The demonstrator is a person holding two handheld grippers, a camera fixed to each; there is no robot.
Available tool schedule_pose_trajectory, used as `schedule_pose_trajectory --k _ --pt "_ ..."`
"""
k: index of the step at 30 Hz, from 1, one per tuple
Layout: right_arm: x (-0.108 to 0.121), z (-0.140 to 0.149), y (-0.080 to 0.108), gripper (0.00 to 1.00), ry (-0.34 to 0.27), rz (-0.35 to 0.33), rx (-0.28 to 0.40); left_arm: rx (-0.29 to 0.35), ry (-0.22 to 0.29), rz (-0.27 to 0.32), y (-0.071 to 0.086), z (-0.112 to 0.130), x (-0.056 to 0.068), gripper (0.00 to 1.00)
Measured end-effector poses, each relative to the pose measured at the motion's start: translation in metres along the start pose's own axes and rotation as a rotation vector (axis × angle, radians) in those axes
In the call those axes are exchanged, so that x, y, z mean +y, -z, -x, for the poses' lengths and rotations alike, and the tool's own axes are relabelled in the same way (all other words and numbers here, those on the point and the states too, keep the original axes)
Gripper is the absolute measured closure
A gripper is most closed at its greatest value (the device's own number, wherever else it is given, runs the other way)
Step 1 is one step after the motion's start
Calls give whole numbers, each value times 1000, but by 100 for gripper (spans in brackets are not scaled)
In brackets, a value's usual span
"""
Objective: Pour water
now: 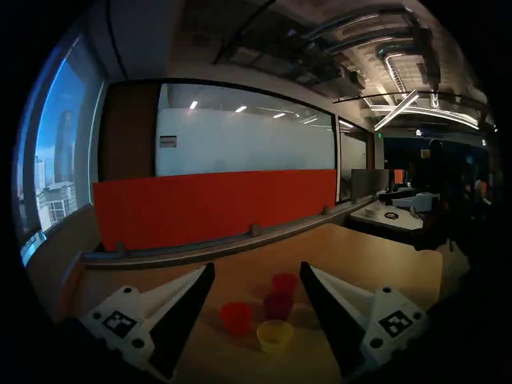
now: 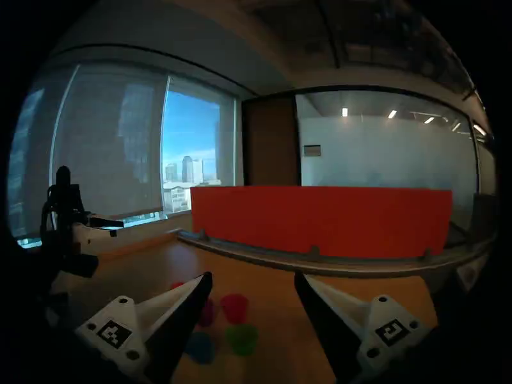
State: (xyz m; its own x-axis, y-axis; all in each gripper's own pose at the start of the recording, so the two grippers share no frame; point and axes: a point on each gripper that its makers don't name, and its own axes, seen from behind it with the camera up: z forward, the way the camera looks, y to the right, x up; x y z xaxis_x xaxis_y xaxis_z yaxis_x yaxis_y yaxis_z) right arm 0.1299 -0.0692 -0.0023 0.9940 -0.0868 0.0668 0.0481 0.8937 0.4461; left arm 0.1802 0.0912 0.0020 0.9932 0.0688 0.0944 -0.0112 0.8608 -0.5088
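Left claw [image 1: 256,265]: open, fingers wide apart, gripping nothing. It hangs above the desk [image 1: 384,256] and faces the red panel [image 1: 211,205] along the desk's far edge.

Left gripper view, cups. I count four, all upright on the desk on my side of the panel, seen in the gap between the fingers and touched by neither:
- red cup [image 1: 284,282]: nearest the panel.
- maroon cup [image 1: 277,305]: just beside the red cup, on the side away from the panel. I cannot tell if they touch.
- orange cup [image 1: 237,318]: near the maroon cup, toward the panel's window end.
- yellow cup [image 1: 274,335]: farthest from the panel.

I cannot tell whether any cup holds water.

Right claw [image 2: 252,275]: open as well, fingers spread, nothing between them, above the desk and facing the same panel.

Right gripper view, cups. All stand on my side of the panel:
- pink cup [image 2: 234,307]: closest to the panel, in the gap.
- magenta cup [image 2: 207,312]: just beside it toward the window end, partly hidden by a finger.
- green cup [image 2: 242,338] and blue cup [image 2: 200,346]: farther from the panel, blue toward the window end.

The window [image 2: 192,166] lies past the panel's end. A dark upright device [image 2: 64,211] stands below the window, well apart from the cups. I cannot tell what it is.
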Motion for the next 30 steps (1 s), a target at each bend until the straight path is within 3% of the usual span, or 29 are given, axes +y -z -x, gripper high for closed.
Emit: schedule_pose_trajectory --k 6,18,30 --pt "-6 10 -2 1 19 -18 -44 -29 -16 35 -3 4 7 1" --pt "-18 47 0 1 59 -79 -209 -89 -33 100 -4 22 21 1" --pt "-24 73 2 1 93 -106 -292 -141 -54 174 -10 42 42 1"
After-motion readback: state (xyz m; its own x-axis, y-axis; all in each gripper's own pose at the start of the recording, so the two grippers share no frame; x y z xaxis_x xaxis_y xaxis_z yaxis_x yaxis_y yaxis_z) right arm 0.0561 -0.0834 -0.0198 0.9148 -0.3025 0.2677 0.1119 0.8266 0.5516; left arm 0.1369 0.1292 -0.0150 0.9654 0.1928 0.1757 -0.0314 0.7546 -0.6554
